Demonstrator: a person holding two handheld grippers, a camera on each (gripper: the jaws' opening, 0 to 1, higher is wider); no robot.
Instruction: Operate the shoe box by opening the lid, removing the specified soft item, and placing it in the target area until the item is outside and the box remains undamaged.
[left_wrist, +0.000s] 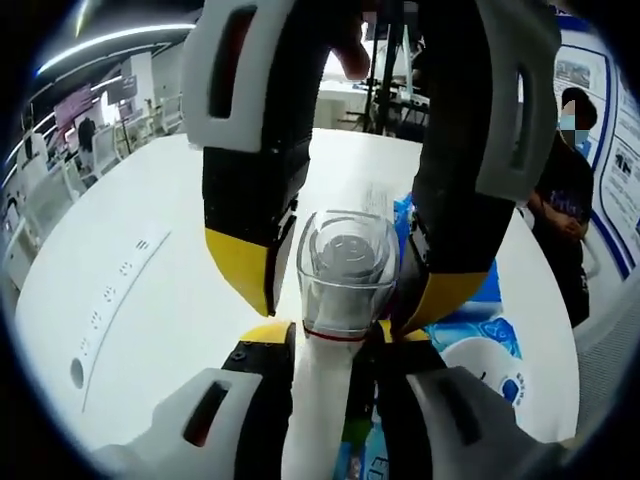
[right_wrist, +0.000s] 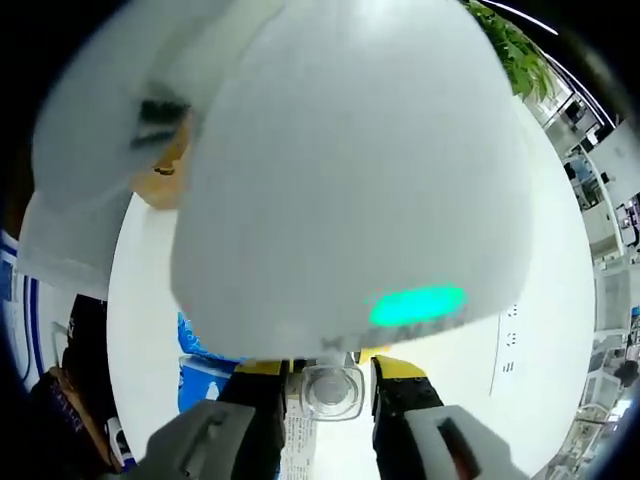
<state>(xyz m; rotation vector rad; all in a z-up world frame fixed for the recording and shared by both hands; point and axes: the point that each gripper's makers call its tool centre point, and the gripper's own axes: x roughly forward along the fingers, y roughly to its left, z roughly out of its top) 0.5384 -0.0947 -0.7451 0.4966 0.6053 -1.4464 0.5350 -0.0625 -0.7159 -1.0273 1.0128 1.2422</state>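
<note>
A white bottle (left_wrist: 322, 390) with a clear cap (left_wrist: 345, 262) and a red ring at its neck is held between both grippers above a white table (left_wrist: 150, 290). My left gripper (left_wrist: 332, 335) is shut on the bottle's white body just below the cap. From the top of the left gripper view, my right gripper (left_wrist: 345, 290) reaches in with its yellow-tipped jaws pressed on either side of the cap. In the right gripper view the clear cap (right_wrist: 330, 390) sits between my right gripper (right_wrist: 330, 370), and the left gripper's white housing (right_wrist: 350, 180) looms close above it.
A blue and white package (left_wrist: 480, 310) lies on the table beside the bottle, seen too as a blue package (right_wrist: 200, 375). A person (left_wrist: 565, 190) in dark clothes stands at the table's edge. A green plant (right_wrist: 510, 45) is beyond the table.
</note>
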